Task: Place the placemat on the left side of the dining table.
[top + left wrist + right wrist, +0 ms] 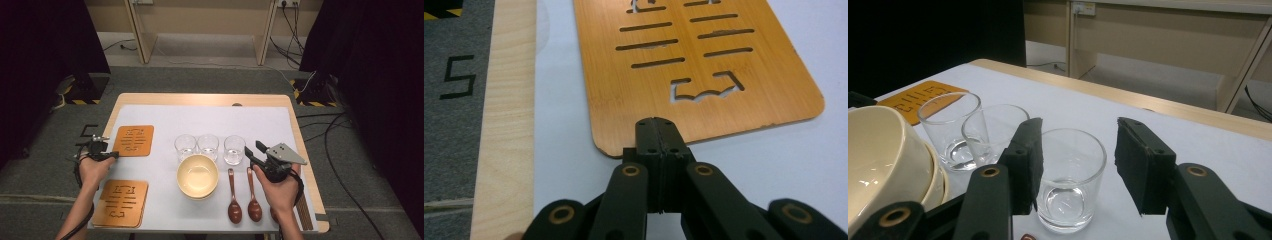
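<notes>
A slotted bamboo coaster (704, 65) lies flat on the white table cover; in the high view this coaster (133, 140) is at the back left. My left gripper (658, 125) is shut, jaws pressed together with nothing between them, tips at the coaster's near corner. From above, the left gripper (115, 155) lies just off that corner. My right gripper (1075, 150) stands open, and the right-hand clear glass (1068, 180) stands just ahead in the gap, untouched by the pads. The right gripper (254, 148) is beside that glass (234, 149).
Two more clear glasses (185, 146) (208, 145) stand in a row left of the third. A cream bowl (198, 175) sits in front of them. Two brown spoons (233, 197) (252, 196) lie to its right. A second coaster (121, 202) lies front left.
</notes>
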Action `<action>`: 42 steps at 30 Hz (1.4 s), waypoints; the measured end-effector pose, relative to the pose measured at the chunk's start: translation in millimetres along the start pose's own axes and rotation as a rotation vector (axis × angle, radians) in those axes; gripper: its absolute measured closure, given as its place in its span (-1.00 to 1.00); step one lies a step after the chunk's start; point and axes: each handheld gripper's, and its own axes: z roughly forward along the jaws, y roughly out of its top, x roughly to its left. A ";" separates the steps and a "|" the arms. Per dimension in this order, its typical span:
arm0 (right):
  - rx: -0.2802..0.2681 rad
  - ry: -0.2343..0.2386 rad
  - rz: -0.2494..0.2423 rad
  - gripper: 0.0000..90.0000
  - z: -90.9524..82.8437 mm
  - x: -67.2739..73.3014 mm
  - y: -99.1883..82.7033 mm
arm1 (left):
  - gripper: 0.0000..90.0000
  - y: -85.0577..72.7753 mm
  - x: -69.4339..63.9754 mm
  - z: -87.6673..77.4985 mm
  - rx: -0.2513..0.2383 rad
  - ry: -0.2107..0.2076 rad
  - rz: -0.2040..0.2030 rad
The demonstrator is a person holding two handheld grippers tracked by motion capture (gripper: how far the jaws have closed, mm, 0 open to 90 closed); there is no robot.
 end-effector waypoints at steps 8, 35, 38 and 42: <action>-0.003 0.003 0.000 0.20 0.7 0.2 -0.4 | 0.98 -1.8 3.2 1.3 0.007 -0.004 -0.021; 0.031 -0.030 0.050 0.05 6.4 -16.7 -8.7 | 0.09 -0.1 -2.9 -16.8 -0.155 -0.078 -0.124; 0.042 -0.041 0.053 0.04 8.4 -19.0 -10.1 | -0.02 1.8 -7.0 -17.8 -0.175 -0.086 -0.141; 0.036 -0.045 0.046 0.03 7.1 -18.5 -8.1 | -0.11 3.0 -10.5 -18.0 -0.172 -0.097 -0.144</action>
